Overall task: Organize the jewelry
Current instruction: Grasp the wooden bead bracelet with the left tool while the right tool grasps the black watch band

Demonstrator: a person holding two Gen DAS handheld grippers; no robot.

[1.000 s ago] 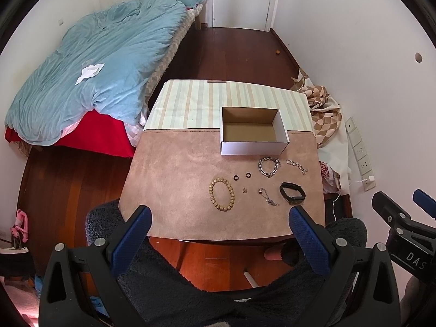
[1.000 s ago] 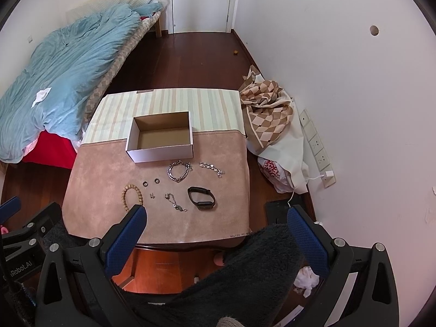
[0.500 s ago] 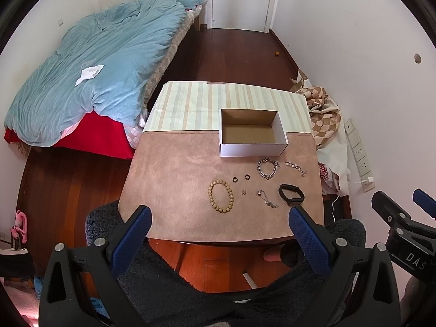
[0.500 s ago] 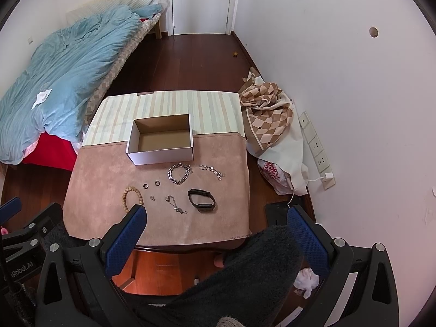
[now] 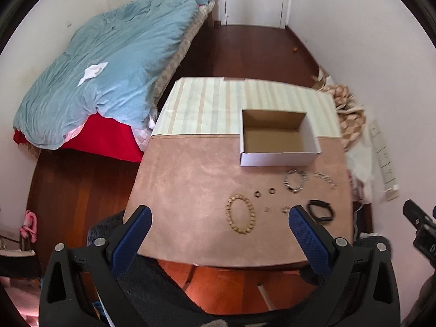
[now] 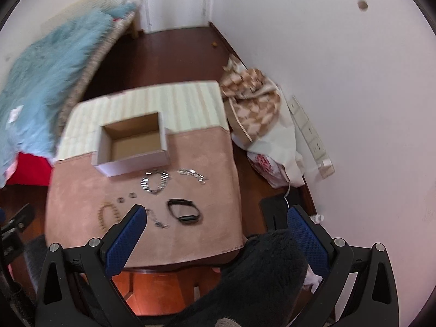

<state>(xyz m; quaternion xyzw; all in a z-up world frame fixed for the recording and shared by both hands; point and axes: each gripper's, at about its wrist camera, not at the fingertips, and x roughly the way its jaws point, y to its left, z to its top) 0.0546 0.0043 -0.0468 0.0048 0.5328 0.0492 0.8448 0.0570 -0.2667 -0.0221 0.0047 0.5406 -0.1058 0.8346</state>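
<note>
Left hand-held gripper: fingers spread wide, nothing between them; held above the near edge of the worktop, clear of every piece.
Bead bracelet: leftmost piece, lying flat as an open loop on the brown cloth. Risk: a pinch on one bead may drag the loop rather than lift it.
Two small rings: side by side, just beyond the beads. Risk: low and small; wide pads could push them across the cloth or miss outright.
Tiny pieces: beside the left gripper's right fingertip; too small and blurred to identify. Easily knocked or lost.
Chain bracelet: heaped just before the box. Risk: links may slip out of a loose pinch.
Black band: nearest the right side of the group, well inside the cloth edge.
Thin linked bracelet: stretched out towards the right edge. Risk: a sideways nudge could take it over the edge to the floor.
Cardboard box: open, empty, standing at the seam of striped and brown cloth; all jewelry lies outside it. Risk: a light box may shift if a finger strikes its wall.
Right hand-held gripper: fingers spread, holding nothing, above the near right corner.
Open room: bare cloth left of the box; bed close on the left, wall and bags close on the right.
</note>
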